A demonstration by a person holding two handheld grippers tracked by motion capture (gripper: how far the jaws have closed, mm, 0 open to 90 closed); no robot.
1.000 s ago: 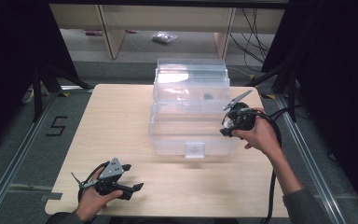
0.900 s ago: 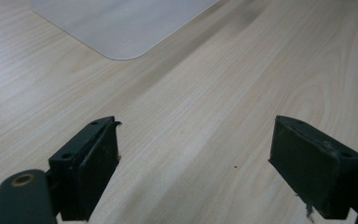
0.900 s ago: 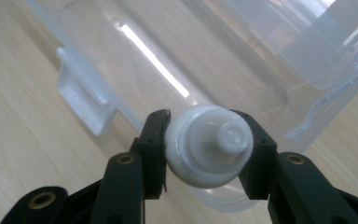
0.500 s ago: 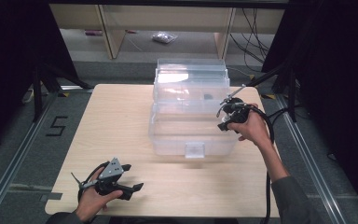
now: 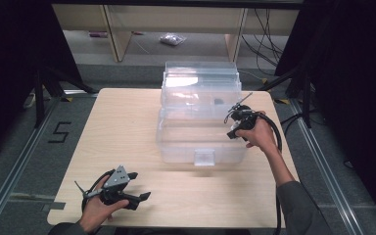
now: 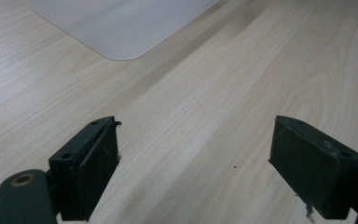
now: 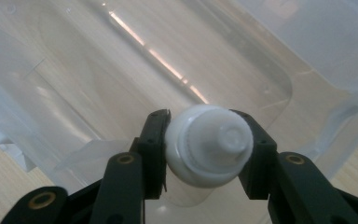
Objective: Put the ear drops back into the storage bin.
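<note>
White bottle (image 7: pixel 208 144), clear bin (image 5: pixel 200 120) — pale wood-grain table (image 5: pixel 127 132)

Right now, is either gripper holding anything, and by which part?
The right gripper holds a small white bottle, clamped across its sides just below the cap. The left gripper is open and holds nothing.

The white bottle's (image 7: pixel 208 144) lower body is hidden between the jaws.

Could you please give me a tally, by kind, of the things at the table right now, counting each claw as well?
Clear plastic bins: 1
White-capped bottles, clamped in the right claw over the bin: 1
Claws, the right one plus the left claw with jaws apart above the table: 2
Total: 4
</note>
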